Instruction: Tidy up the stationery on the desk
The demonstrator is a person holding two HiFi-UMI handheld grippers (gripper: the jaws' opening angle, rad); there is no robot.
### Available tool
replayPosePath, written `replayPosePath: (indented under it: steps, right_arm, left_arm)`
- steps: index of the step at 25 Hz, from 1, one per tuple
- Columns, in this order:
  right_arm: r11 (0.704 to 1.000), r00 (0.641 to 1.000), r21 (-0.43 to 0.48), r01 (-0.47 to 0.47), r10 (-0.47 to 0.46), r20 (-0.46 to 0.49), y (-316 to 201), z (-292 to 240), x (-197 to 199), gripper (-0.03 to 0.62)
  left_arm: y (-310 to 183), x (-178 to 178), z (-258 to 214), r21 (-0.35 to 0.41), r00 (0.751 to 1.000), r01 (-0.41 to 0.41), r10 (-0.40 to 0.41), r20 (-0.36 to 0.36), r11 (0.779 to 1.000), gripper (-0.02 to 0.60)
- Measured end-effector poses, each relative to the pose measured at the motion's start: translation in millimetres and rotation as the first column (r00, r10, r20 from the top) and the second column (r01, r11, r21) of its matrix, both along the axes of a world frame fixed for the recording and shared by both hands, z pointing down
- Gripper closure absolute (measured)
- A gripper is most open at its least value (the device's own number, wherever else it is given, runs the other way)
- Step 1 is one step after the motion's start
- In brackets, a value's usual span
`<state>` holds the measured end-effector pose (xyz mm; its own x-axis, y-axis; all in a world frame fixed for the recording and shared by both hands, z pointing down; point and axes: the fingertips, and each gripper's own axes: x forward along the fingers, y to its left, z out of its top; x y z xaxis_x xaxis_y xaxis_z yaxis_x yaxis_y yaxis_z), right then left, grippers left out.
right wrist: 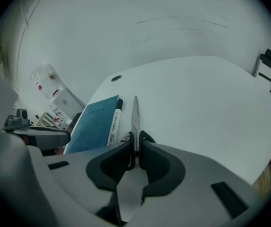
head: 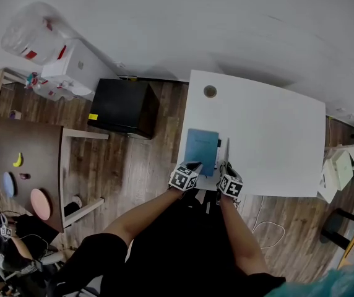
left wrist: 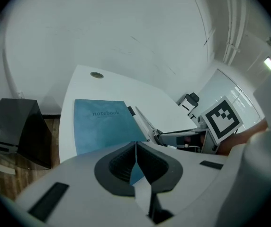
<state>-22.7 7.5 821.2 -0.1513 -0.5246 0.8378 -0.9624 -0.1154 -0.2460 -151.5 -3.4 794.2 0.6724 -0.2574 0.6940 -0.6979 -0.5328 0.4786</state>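
left gripper (left wrist: 136, 148): jaws together | right gripper (right wrist: 136, 143): jaws clamp scissors (right wrist: 135, 115) — notebook (left wrist: 102, 122) near desk (head: 276, 135) edge

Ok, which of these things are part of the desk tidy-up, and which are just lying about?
Job: notebook, marker, scissors clamped in the right gripper, white desk.
Lying about: black cabinet, brown side table, plastic bag, white box.

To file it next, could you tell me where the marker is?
In the right gripper view the marker lies on the desk between the blue notebook, left, and the scissors, right.
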Motion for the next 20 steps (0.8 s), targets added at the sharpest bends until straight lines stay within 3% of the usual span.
replayPosePath:
  steps: [6, 20]
  right_arm:
    - [1.0, 1.0, 0.009, 0.012, -0.012, -0.023, 4, 5, -3, 0.502]
    - [0.999, 0.994, 0.022, -0.032, 0.029, 0.101, 7, 0, -6, 0.494]
  left_arm:
    - [5, -7, 2, 0.004, 1.0, -0.011, 0.01, 0.014, 1.0, 0.561]
    - [12, -2, -3, 0.014, 1.0, -0.025, 0.025, -0.005, 1.0, 0.561]
